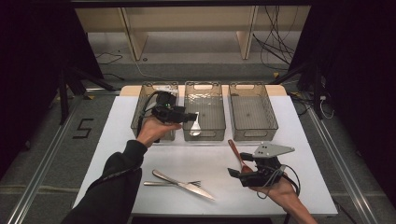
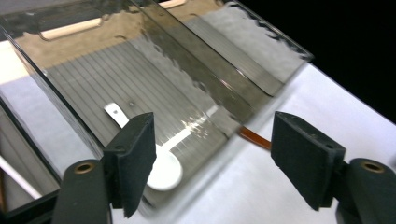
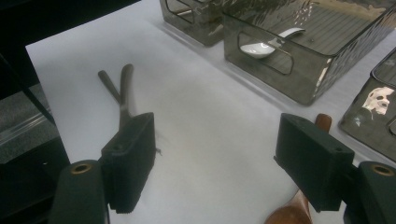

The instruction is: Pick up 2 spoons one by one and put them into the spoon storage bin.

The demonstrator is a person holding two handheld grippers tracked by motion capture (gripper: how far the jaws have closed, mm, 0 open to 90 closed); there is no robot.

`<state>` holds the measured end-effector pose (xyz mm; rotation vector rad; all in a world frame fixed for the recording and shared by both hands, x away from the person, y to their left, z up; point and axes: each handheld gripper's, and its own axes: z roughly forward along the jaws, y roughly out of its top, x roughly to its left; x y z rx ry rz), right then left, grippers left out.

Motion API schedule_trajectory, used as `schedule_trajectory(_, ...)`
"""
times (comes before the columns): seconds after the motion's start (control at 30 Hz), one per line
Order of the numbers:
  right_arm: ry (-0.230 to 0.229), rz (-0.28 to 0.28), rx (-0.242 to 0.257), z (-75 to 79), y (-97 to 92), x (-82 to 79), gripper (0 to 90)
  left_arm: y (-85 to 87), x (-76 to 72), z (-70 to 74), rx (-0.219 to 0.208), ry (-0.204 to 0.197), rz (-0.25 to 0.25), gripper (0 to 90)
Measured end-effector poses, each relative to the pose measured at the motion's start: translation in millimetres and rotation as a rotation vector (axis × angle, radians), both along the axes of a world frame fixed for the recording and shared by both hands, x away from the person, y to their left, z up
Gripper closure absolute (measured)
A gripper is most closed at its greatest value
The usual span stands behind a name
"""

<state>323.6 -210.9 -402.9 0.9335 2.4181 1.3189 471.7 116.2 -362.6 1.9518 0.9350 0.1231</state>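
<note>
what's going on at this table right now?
A person is sorting cutlery into three clear bins. The left tool is open above the middle bin, where a white spoon lies on the bottom. The right tool is open near a wooden spoon on the white tabletop, not gripping it. A knife and a fork lie crossed near the front edge. The right bin holds nothing visible.
</note>
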Motion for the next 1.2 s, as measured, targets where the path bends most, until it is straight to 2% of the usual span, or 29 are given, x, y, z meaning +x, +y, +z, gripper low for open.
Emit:
schedule_trajectory(0.1, 0.002, -0.002, -0.006, -0.3, 0.3, 0.8, 29.4, 9.7, -14.1, -1.6, 0.033, -0.012, -0.01, 27.0)
schedule_trajectory(0.2, -0.003, -0.005, -0.014, 0.2, 0.8, 0.6, 29.4, 20.3, -30.1, -4.2, 0.033, -0.03, -0.016, 25.6)
schedule_trajectory(0.37, 0.007, -0.015, -0.026, -0.7, 0.0, 2.5, 29.4, 37.1, -52.3, -16.4, 0.032, -0.058, -0.004, 22.7)
schedule_trajectory(0.47, 0.01, -0.02, -0.027, -0.7, -0.5, 4.1, 29.4, 45.0, -60.4, -22.3, 0.014, -0.049, -0.003, 21.4)
schedule_trajectory(0.6, 0.007, -0.04, -0.042, 0.0, -3.4, 6.3, 29.3, 51.3, -73.0, -24.7, -0.002, -0.07, 0.007, 20.3)
schedule_trajectory(0.67, 0.01, -0.056, -0.05, 0.0, -7.0, 7.9, 29.4, 54.4, -78.7, -25.7, 0.009, -0.087, 0.007, 20.3)
schedule_trajectory(0.77, 0.028, -0.086, -0.053, -1.2, -13.3, 11.5, 29.4, 59.5, -85.2, -27.8, -0.006, -0.085, 0.011, 20.4)
schedule_trajectory(0.83, 0.043, -0.119, -0.073, -2.9, -15.7, 14.5, 29.4, 61.6, -88.9, -31.4, -0.009, -0.084, 0.008, 20.5)
schedule_trajectory(0.93, 0.066, -0.143, -0.101, -6.6, -17.5, 18.2, 29.6, 64.9, -93.1, -35.7, 0.003, -0.086, -0.008, 20.4)
schedule_trajectory(1.03, 0.079, -0.147, -0.129, -9.2, -18.2, 22.4, 29.8, 69.8, -98.6, -32.8, -0.035, -0.082, 0.01, 20.2)
schedule_trajectory(1.13, 0.105, -0.159, -0.151, -12.0, -18.9, 30.1, 30.2, 73.4, -106.6, -27.6, -0.061, -0.113, 0.018, 20.1)
schedule_trajectory(1.2, 0.124, -0.167, -0.168, -15.0, -18.7, 36.9, 30.9, 74.8, -110.1, -27.1, -0.076, -0.115, 0.017, 19.9)
